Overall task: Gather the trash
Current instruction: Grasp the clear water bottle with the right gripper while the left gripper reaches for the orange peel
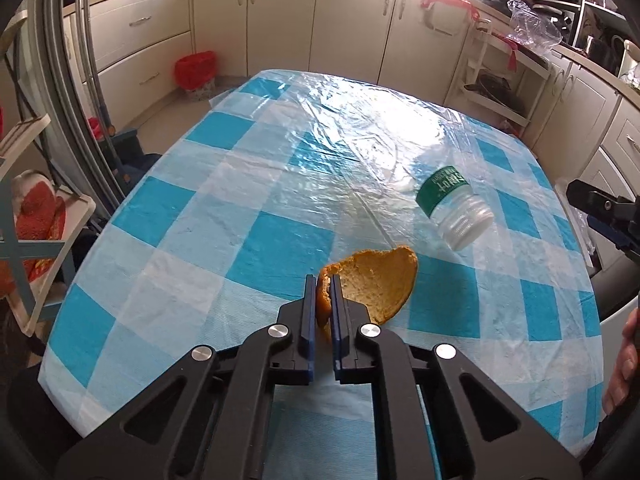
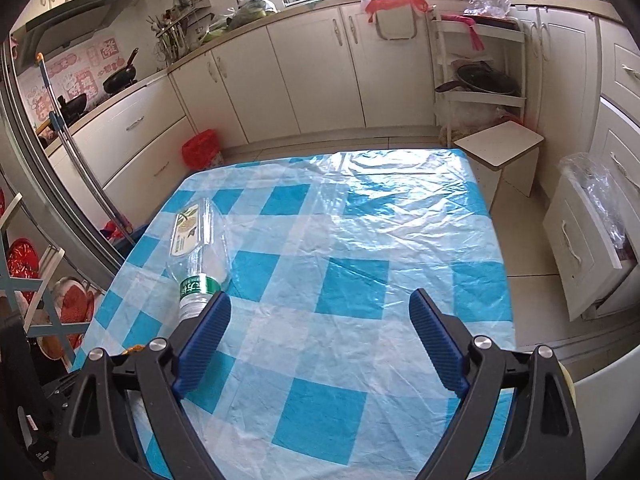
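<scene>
My left gripper is shut on the left rim of a curved piece of orange peel, near the front of the table with its blue-and-white checked cloth. An empty clear plastic bottle with a green label lies on its side just beyond the peel, to the right, neck towards me. In the right wrist view the same bottle lies at the left, its neck just outside the left finger. My right gripper is open wide above the cloth, with nothing between its fingers.
A red-lined bin stands on the floor beyond the table, by the cabinets. A white stool sits off the far right corner, and a white container lined with a clear bag is further right. A person's hand shows at the right edge.
</scene>
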The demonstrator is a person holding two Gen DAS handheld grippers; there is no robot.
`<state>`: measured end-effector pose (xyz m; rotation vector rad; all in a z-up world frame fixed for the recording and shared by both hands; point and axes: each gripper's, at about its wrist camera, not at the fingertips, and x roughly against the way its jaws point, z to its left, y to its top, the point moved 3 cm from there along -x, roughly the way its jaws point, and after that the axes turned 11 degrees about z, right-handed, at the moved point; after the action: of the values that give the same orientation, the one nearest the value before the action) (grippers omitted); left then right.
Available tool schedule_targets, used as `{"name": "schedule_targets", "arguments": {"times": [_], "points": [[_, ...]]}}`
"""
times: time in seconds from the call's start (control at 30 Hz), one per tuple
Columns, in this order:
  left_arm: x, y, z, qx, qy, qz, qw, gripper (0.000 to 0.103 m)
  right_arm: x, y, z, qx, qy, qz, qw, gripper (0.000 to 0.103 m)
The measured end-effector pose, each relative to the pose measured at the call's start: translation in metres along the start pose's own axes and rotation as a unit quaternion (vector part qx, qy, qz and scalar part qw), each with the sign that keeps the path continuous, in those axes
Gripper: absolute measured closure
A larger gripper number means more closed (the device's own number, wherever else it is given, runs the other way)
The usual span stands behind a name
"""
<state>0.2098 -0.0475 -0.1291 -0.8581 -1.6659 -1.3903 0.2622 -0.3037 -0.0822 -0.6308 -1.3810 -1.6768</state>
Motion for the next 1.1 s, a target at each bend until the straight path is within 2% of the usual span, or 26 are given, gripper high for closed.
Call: {"name": "schedule_targets", "arguments": {"times": [0.2,0.27,0.47,0.6,0.73,0.77,0.8,0.83,0.87,1.1], "points": [[-0.003,0.006,0.043,0.010,0.022,-0.007,0.9997,0.097,-0.032,0.004,0.044,0.053,0.014,0.020,0.998,0.013],[-0.005,0.005,0.052,0.015,0.017,-0.010,0.9997,0.094,-0.041,0.006,0.062,0.081,0.014,0.019,0.996,0.012],[-0.008,0.008,0.054,0.015,-0.012,-0.009,0.9998,0.093,-0.072,0.017,0.108,0.159,-0.011,0.008,0.987,0.011],[-0.009,0.007,0.058,0.023,-0.032,-0.009,0.9992,0.090,-0.097,0.023,0.117,0.171,-0.024,0.021,0.985,0.011],[-0.010,0.008,0.060,0.025,-0.046,-0.009,0.9986,0.087,-0.110,0.031,0.117,0.163,-0.016,0.033,0.986,0.011],[-0.011,0.008,0.060,0.025,-0.049,-0.009,0.9984,0.086,-0.111,0.033,0.118,0.162,-0.010,0.034,0.986,0.014],[-0.011,0.008,0.060,0.025,-0.053,-0.010,0.9983,0.085,-0.110,0.032,0.119,0.161,-0.005,0.033,0.986,0.025],[-0.011,0.009,0.060,0.025,-0.055,-0.010,0.9982,0.083,-0.111,0.032,0.118,0.158,-0.002,0.036,0.987,0.032],[-0.011,0.009,0.060,0.025,-0.057,-0.010,0.9980,0.083,-0.111,0.031,0.117,0.155,0.002,0.042,0.987,0.045],[-0.010,0.007,0.057,0.017,-0.059,-0.011,0.9981,0.070,-0.094,0.019,0.100,0.138,0.012,0.053,0.989,0.046]]}}
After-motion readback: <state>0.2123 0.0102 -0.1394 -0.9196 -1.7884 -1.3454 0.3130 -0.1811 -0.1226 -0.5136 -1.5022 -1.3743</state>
